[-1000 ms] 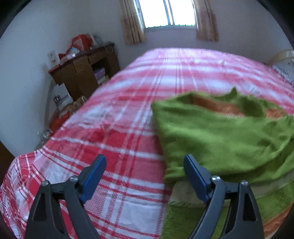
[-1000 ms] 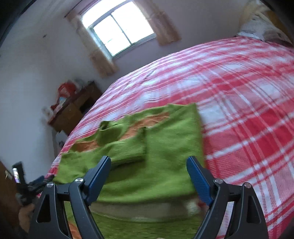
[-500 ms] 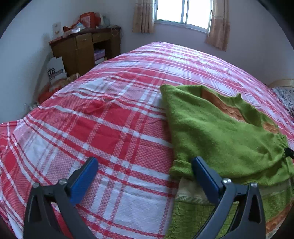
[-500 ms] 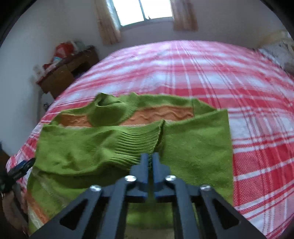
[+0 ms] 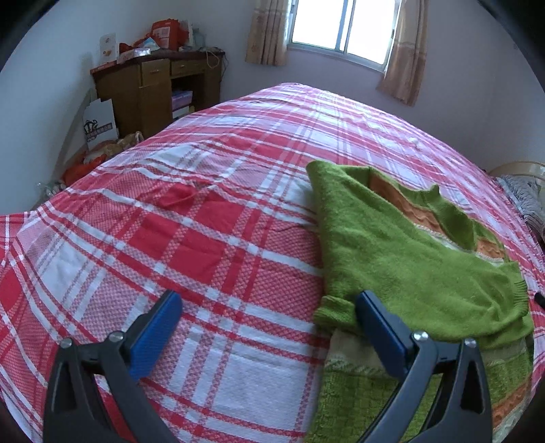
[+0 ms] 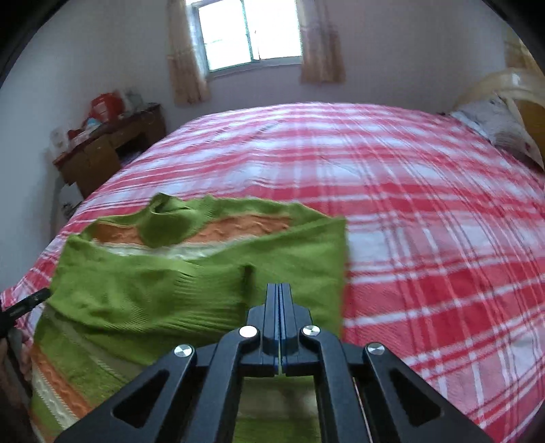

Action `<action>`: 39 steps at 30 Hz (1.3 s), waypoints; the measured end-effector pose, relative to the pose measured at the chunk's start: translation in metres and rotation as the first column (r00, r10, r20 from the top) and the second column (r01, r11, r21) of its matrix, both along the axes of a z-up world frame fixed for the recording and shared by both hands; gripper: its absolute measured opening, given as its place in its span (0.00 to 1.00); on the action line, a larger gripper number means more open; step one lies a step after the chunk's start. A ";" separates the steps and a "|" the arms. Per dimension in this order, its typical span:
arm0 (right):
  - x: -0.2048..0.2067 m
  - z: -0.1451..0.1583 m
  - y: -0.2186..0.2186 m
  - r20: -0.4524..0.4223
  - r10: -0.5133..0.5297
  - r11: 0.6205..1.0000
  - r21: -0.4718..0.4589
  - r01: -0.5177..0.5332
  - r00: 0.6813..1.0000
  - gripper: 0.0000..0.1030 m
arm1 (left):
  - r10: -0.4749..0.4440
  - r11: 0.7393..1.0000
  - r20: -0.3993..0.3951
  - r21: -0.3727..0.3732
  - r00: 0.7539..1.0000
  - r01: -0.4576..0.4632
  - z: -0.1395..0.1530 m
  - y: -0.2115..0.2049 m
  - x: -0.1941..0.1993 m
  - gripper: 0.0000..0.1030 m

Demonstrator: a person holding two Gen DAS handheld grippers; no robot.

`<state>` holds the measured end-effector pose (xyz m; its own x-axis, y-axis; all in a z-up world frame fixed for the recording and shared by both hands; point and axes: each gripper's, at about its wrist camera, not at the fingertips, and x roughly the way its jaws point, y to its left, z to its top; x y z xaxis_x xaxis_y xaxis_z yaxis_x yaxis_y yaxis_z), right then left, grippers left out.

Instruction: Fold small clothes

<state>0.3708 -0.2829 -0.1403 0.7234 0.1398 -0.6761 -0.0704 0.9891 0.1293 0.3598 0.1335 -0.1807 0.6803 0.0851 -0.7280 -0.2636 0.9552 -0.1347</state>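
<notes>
A small green sweater (image 5: 402, 259) with orange and cream stripes lies on the red plaid bed (image 5: 211, 218), its sleeves folded in over the body. My left gripper (image 5: 269, 327) is open and empty, just above the bed at the sweater's left lower edge; its right finger is over the green knit. In the right wrist view the sweater (image 6: 190, 272) lies in front and to the left. My right gripper (image 6: 279, 296) is shut with its jaws together, low over the sweater's right part; I cannot tell whether cloth is pinched between them.
A wooden desk (image 5: 153, 88) with clutter stands by the far left wall, with bags on the floor beside it. A window (image 6: 248, 30) with curtains is behind the bed. A pillow and a cream chair (image 6: 497, 112) are at the bed's far right.
My right gripper has gone from wide open to shut over the sweater. My left gripper stayed open and drew back and up a little.
</notes>
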 end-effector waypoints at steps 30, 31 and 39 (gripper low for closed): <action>0.017 -0.013 0.017 -0.110 0.101 0.994 -0.020 -0.104 0.989 0.08 | -0.002 0.997 0.061 -0.083 0.998 0.007 0.002 0.013 -0.006 1.00; 0.017 -0.019 0.017 -0.125 0.085 0.995 -0.046 -0.092 0.988 0.15 | -0.002 0.997 0.055 -0.080 0.998 0.006 0.002 0.013 -0.005 1.00; -0.004 0.017 0.013 0.009 0.084 0.996 -0.003 -0.084 0.996 0.53 | -0.031 0.999 0.058 -0.007 0.998 0.032 0.043 -0.013 -0.001 1.00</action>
<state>0.3669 -0.2701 -0.1236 0.7150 0.1988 -0.6703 -0.1544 0.9800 0.1260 0.3585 0.1209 -0.1379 0.7237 0.0570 -0.6878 -0.2248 0.9617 -0.1569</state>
